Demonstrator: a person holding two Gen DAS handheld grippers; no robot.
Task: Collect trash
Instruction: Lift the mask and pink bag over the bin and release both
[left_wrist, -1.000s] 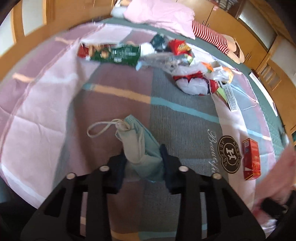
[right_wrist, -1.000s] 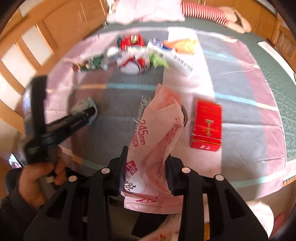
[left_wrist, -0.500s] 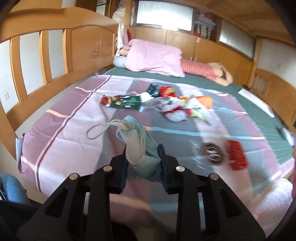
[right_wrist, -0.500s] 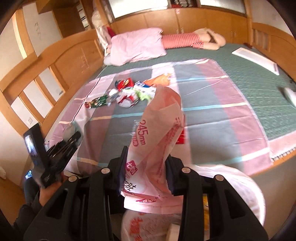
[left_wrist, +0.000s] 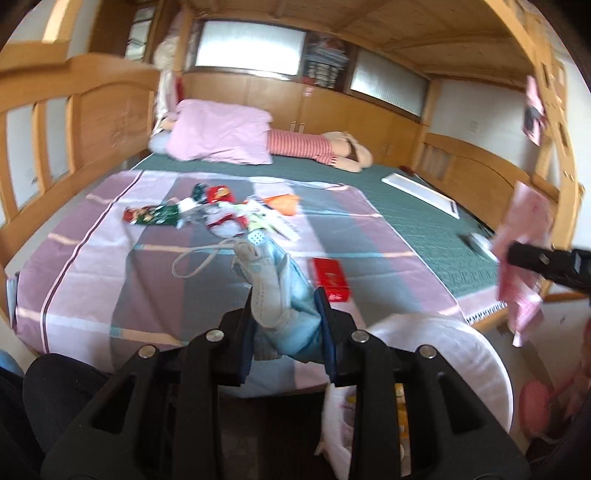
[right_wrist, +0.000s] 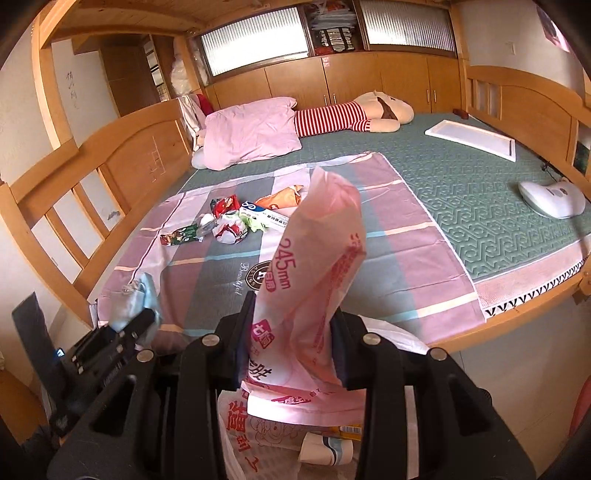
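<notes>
Mask (left_wrist: 275, 295): crumpled pale-blue, loop dangling; our left gripper (left_wrist: 286, 321) pinches it, lower centre.
Wrapper (right_wrist: 314, 280): pink, red print; our right gripper (right_wrist: 293, 347) clamps it, centre.

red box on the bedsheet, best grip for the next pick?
The red box lies flat on the bedsheet, long axis running away from the bed's near edge, nothing touching it. Probably best to come straight down from above and close the fingers across its two long sides, the narrow width. Both grippers are full now: left gripper holds the face mask.
</notes>
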